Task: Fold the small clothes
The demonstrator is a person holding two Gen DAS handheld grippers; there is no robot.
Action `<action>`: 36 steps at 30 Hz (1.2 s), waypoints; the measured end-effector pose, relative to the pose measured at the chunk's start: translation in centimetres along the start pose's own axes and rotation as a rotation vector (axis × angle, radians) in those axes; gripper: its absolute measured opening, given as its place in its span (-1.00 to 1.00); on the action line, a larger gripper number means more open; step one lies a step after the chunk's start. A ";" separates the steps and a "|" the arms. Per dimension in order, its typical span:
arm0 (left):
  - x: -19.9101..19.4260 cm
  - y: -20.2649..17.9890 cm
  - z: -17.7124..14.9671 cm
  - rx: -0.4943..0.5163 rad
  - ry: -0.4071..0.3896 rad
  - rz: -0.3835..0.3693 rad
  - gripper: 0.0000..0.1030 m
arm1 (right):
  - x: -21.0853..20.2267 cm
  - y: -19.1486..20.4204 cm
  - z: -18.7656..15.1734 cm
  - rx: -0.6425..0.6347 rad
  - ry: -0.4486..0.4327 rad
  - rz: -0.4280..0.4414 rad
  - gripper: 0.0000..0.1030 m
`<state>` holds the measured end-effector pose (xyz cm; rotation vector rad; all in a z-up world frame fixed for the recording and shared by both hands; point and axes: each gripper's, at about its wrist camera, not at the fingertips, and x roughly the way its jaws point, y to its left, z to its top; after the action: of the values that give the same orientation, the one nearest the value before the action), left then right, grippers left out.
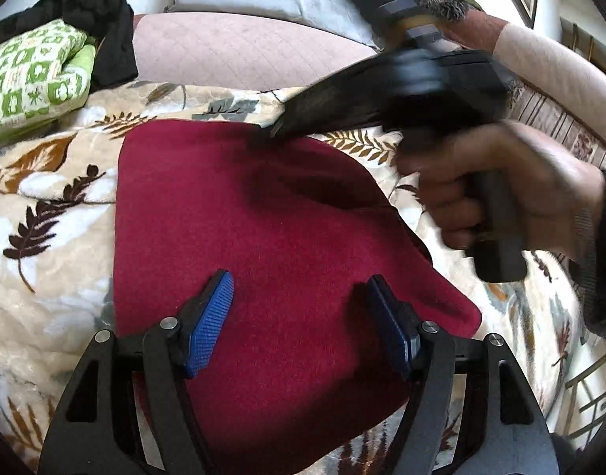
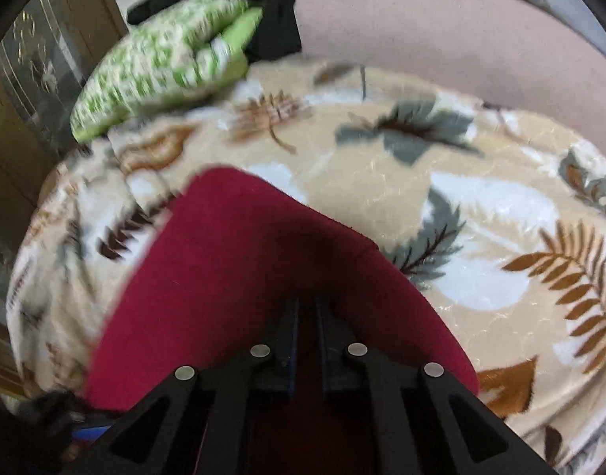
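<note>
A dark red cloth (image 1: 263, 217) lies flat on a leaf-patterned blanket (image 1: 53, 206). My left gripper (image 1: 299, 312) is open just above the cloth's near part, its blue pads (image 1: 208, 324) spread apart and empty. My right gripper (image 1: 279, 128), held in a hand, reaches in from the right to the cloth's far edge. In the right wrist view the right gripper (image 2: 307, 308) is shut on the red cloth (image 2: 231, 261), whose fabric drapes over the fingers. The view is blurred.
A green-and-white checked cloth (image 1: 30, 75) and a black garment (image 1: 101, 19) lie at the back left. A pink quilted cover (image 1: 239, 51) and pale pillows lie behind. A wooden cabinet (image 2: 30, 91) stands at the left in the right wrist view.
</note>
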<state>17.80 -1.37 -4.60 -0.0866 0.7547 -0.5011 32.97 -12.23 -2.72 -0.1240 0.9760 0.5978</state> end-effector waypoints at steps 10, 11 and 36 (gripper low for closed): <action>0.1 0.2 0.1 -0.001 -0.011 -0.020 0.36 | 0.2 -2.1 -4.2 0.052 0.057 -0.133 -0.83; -0.2 0.5 0.3 -0.018 -0.020 -0.029 0.36 | -0.5 -1.6 -3.9 0.037 0.068 -0.148 -0.83; -4.4 0.4 -0.9 -0.024 -0.094 0.208 0.40 | -10.0 7.1 -18.1 -0.013 -0.013 -0.085 -0.78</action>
<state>14.62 1.14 -2.60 -0.0530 0.6687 -0.2884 11.70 -17.00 -3.73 -0.1720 0.9494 0.5263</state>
